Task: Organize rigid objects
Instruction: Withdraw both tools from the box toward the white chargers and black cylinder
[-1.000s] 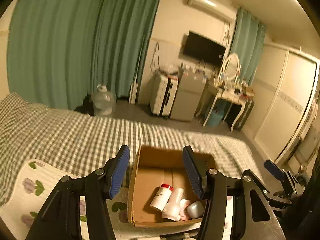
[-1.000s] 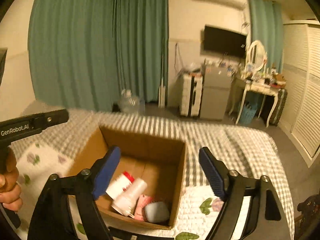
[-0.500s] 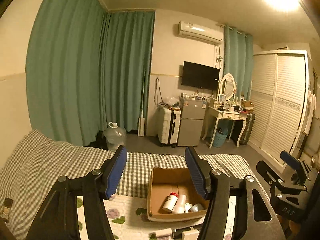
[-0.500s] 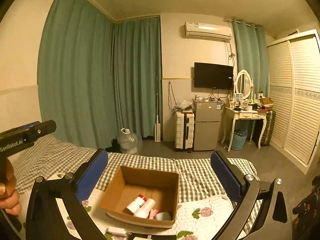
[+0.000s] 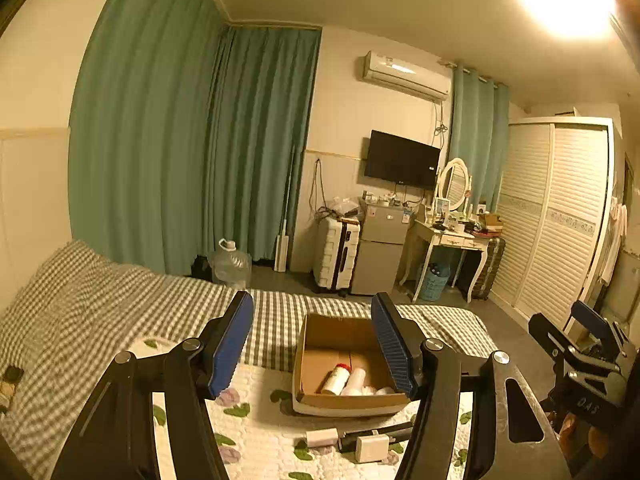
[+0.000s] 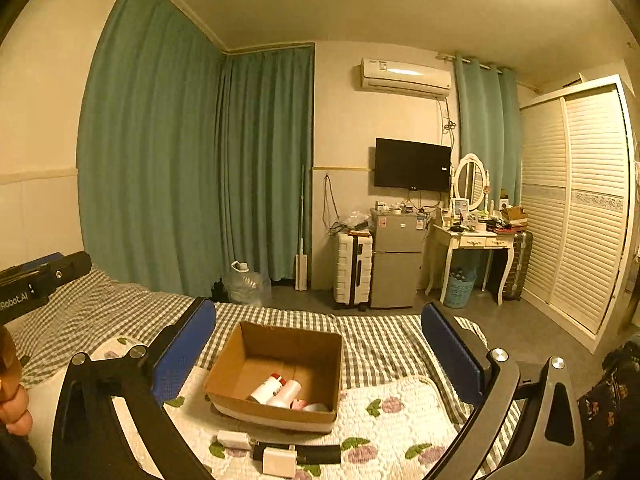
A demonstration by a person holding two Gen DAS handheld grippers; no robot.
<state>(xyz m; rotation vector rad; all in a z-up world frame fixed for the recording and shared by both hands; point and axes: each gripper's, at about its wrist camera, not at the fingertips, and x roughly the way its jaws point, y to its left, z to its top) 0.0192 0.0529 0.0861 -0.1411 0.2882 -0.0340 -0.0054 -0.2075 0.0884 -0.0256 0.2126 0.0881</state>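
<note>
An open cardboard box point(image 5: 320, 334) point(image 6: 232, 364) stands on the flowered quilt and holds a red-capped white bottle point(image 5: 336, 379) point(image 6: 267, 388), a white tube point(image 6: 286, 393) and some small items. In front of the box lie a small white block point(image 5: 322, 437) point(image 6: 233, 439), a black stick point(image 5: 376, 432) point(image 6: 316, 454) and a white charger point(image 5: 372, 448) point(image 6: 279, 457). My left gripper point(image 5: 312, 344) is open and empty, high above the bed. My right gripper point(image 6: 320, 356) is open wide and empty, also well back from the box.
The bed has a green checked sheet point(image 6: 380, 344). Beyond it are a water jug point(image 6: 244, 284), a white suitcase point(image 6: 352, 272), a small fridge point(image 6: 396, 264), a dressing table point(image 6: 472, 240) and a wardrobe point(image 6: 580, 208). Green curtains point(image 6: 180, 160) cover the far wall.
Both grippers have pulled up and back from the box, which now looks smaller and lower. The loose items in front of the box have come into view. Both stay open.
</note>
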